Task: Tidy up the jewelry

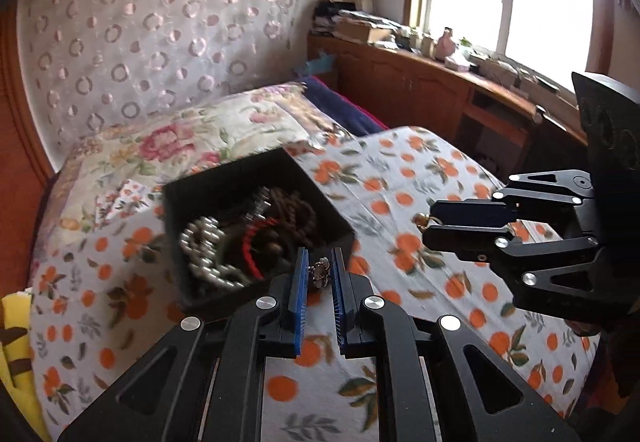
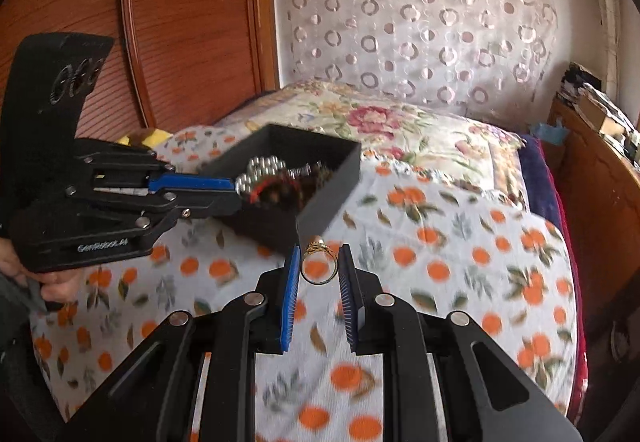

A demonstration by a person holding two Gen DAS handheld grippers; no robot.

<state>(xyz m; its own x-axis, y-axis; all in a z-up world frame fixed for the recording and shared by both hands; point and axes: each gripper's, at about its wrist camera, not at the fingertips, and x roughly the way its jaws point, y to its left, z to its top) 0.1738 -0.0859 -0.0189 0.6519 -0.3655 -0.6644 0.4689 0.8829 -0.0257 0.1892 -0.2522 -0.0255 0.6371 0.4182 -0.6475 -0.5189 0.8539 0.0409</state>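
Note:
A black open box (image 1: 176, 242) lies on the orange-print bedsheet (image 1: 400, 169). It holds a silver bead bracelet (image 1: 200, 242), a red cord and brown beads. My left gripper (image 1: 320, 256) hovers just in front of the box, shut on a small silver ring (image 1: 320, 274). To its right, my right gripper (image 1: 429, 221) grips something gold (image 1: 421, 219). The right wrist view shows my right gripper (image 2: 321, 256) shut on a gold ring (image 2: 317, 249), in front of the box (image 2: 328, 209). There my left gripper (image 2: 237, 193) reaches the box's near left edge.
A floral quilt (image 1: 180, 137) lies behind the box, with a patterned curtain (image 2: 420, 21) beyond it. A wooden wardrobe (image 2: 180, 21) stands at the left. A cluttered wooden cabinet (image 1: 420, 81) runs under the window. A hand (image 2: 60, 286) holds the left gripper.

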